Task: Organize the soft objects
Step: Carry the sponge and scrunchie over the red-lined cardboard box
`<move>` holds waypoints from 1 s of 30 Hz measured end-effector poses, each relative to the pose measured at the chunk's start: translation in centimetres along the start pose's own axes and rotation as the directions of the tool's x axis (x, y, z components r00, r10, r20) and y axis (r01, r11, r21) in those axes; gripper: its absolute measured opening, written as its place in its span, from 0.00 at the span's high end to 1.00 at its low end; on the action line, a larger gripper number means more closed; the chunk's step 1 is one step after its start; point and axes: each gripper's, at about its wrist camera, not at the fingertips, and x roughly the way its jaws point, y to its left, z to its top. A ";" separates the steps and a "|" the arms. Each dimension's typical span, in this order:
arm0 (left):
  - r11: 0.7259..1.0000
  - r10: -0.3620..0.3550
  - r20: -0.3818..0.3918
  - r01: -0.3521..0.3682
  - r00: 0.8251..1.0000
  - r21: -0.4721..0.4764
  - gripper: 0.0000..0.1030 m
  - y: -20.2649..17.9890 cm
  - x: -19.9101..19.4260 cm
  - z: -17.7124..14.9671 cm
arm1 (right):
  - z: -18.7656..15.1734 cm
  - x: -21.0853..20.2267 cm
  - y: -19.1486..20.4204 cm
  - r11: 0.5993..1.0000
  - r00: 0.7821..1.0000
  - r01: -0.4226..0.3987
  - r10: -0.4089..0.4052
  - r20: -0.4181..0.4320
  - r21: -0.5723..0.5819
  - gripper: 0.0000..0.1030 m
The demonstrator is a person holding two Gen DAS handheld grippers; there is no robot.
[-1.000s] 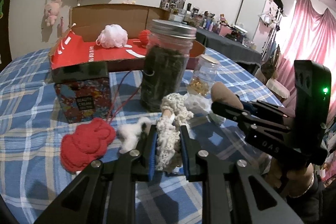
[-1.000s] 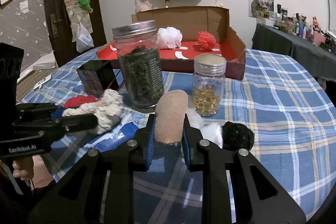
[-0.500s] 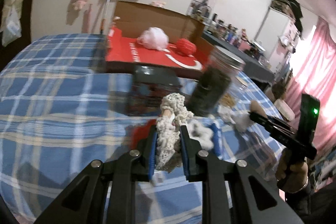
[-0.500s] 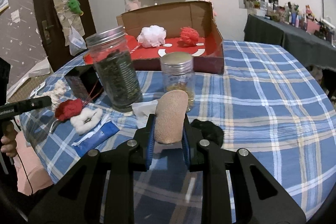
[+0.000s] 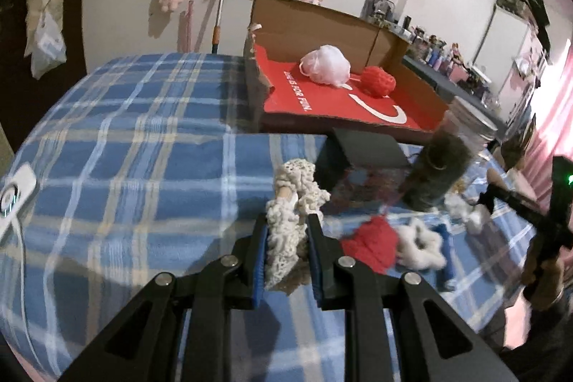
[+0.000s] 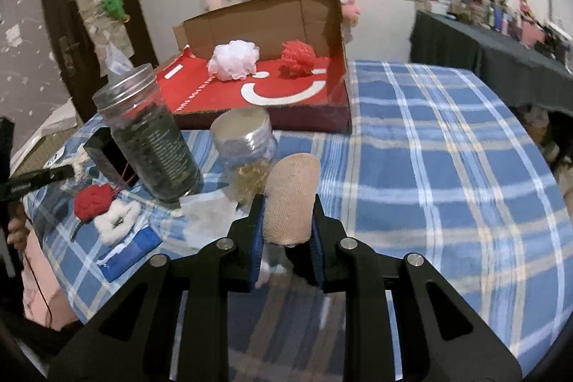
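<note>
Two puffs (white [image 6: 234,59], red [image 6: 298,57]) in box [image 6: 265,13], tongs [image 5: 286,251] [image 6: 288,221] gripping crochet [image 5: 290,213], sock [image 6: 292,203].

Cream crocheted piece [image 5: 288,231]: upright, clamped between gripper pads. Tan knit roll [image 6: 292,203]: upright, likewise clamped. White pouf [image 6: 234,59] and red pouf [image 6: 298,57]: side by side in the cardboard box [image 6: 265,17]; red crochet piece [image 6: 94,201] touching a white fluffy piece [image 6: 116,222] on the cloth.

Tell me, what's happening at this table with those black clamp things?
A person is sorting soft things with a handheld gripper in each hand. The left gripper is shut on a cream crocheted piece, and the right gripper is shut on a tan fabric roll. A white pouf and a red pouf already sit in the cardboard box.
</note>
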 end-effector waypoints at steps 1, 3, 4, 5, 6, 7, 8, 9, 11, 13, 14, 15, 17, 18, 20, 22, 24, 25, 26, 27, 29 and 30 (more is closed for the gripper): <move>1.000 -0.007 0.004 0.007 1.000 0.017 0.79 0.2 0.3 0.3 | 0.3 0.4 -0.3 1.000 1.000 0.014 -0.015 -0.009 -0.016 0.79; 0.998 -0.010 0.019 0.009 1.000 0.059 0.79 0.5 0.8 1.0 | 0.8 1.1 -0.9 0.999 1.000 0.021 -0.022 -0.020 -0.036 0.79; 0.996 -0.018 0.038 0.015 0.999 0.093 0.79 0.6 1.0 1.4 | 1.1 1.5 -1.3 0.999 0.999 0.019 -0.020 -0.026 -0.041 0.79; 0.993 -0.025 0.047 0.020 0.999 0.114 0.79 0.6 1.2 1.6 | 1.4 1.8 -1.6 0.999 0.999 0.015 -0.016 -0.030 -0.043 0.79; 0.991 -0.029 0.052 0.022 0.998 0.133 0.79 0.7 1.4 2.0 | 1.6 2.0 -2.0 0.999 0.999 0.004 -0.005 -0.032 -0.044 0.79; 0.989 -0.033 0.053 0.025 0.998 0.148 0.79 0.7 1.6 2.2 | 1.9 2.3 -2.4 0.999 0.999 -0.008 0.007 -0.036 -0.043 0.79; 0.986 -0.046 0.051 0.037 0.998 0.164 0.79 0.9 2.0 2.6 | 2.2 2.5 -2.8 0.999 0.999 -0.014 0.013 -0.038 -0.043 0.79; 0.984 -0.051 0.051 0.042 0.997 0.171 0.79 0.9 2.3 2.8 | 2.5 2.7 -3.0 0.999 0.999 -0.023 0.021 -0.037 -0.045 0.79; 0.982 -0.071 0.050 0.061 0.996 0.181 0.79 1.2 2.8 3.5 | 3.1 3.0 -3.3 0.998 0.998 -0.043 0.040 -0.038 -0.055 0.79; 0.978 -0.094 0.050 0.083 0.994 0.193 0.79 1.3 3.1 4.0 | 3.7 3.4 -3.6 0.995 0.997 -0.068 0.065 -0.039 -0.071 0.79; 0.975 -0.107 0.053 0.094 0.993 0.202 0.79 1.4 3.2 4.2 | 4.0 3.7 -3.6 0.994 0.997 -0.075 0.072 -0.039 -0.079 0.79; 0.972 -0.120 0.055 0.106 0.991 0.212 0.79 1.4 3.3 4.5 | 4.3 3.9 -3.7 0.992 0.996 -0.087 0.084 -0.039 -0.088 0.79; 0.966 -0.141 0.054 0.125 0.989 0.225 0.79 1.4 3.5 5.0 | 4.9 4.4 -3.7 0.987 0.992 -0.120 0.116 -0.044 -0.107 0.79; 0.964 -0.152 0.053 0.136 0.987 0.231 0.79 1.4 3.6 5.3 | 5.2 4.6 -3.7 0.985 0.991 -0.128 0.123 -0.046 -0.118 0.79; 0.959 -0.167 0.049 0.151 0.985 0.240 0.79 1.4 3.9 5.7 | 5.6 5.0 -3.6 0.978 0.988 -0.151 0.146 -0.047 -0.142 0.79; 0.955 -0.177 0.048 0.160 0.983 0.251 0.79 1.3 4.1 6.3 | 6.0 5.3 -3.6 0.973 0.985 -0.173 0.167 -0.051 -0.151 0.79; 0.949 -0.192 0.047 0.174 0.980 0.262 0.79 1.2 4.3 6.7 | 6.3 5.6 -3.6 0.968 0.981 -0.193 0.187 -0.052 -0.158 0.79; 0.947 -0.201 0.046 0.182 0.979 0.266 0.79 1.1 4.3 6.9 | 6.5 5.7 -3.6 0.966 0.979 -0.202 0.196 -0.055 -0.161 0.79; 0.943 -0.209 0.045 0.189 0.977 0.273 0.79 1.1 4.4 7.2 | 6.7 5.9 -3.6 0.964 0.978 -0.207 0.200 -0.057 -0.164 0.79; 0.942 -0.212 0.045 0.192 0.976 0.277 0.79 1.0 4.5 7.4 | 6.9 6.1 -3.5 0.963 0.977 -0.213 0.205 -0.060 -0.167 0.79; 0.937 -0.222 0.043 0.201 0.974 0.285 0.79 0.8 4.7 7.9 | 7.4 6.5 -3.4 0.957 0.973 -0.230 0.222 -0.065 -0.175 0.79; 0.933 -0.229 0.043 0.207 0.972 0.293 0.79 0.7 4.8 8.2 | 7.6 6.7 -3.3 0.954 0.970 -0.241 0.232 -0.068 -0.177 0.79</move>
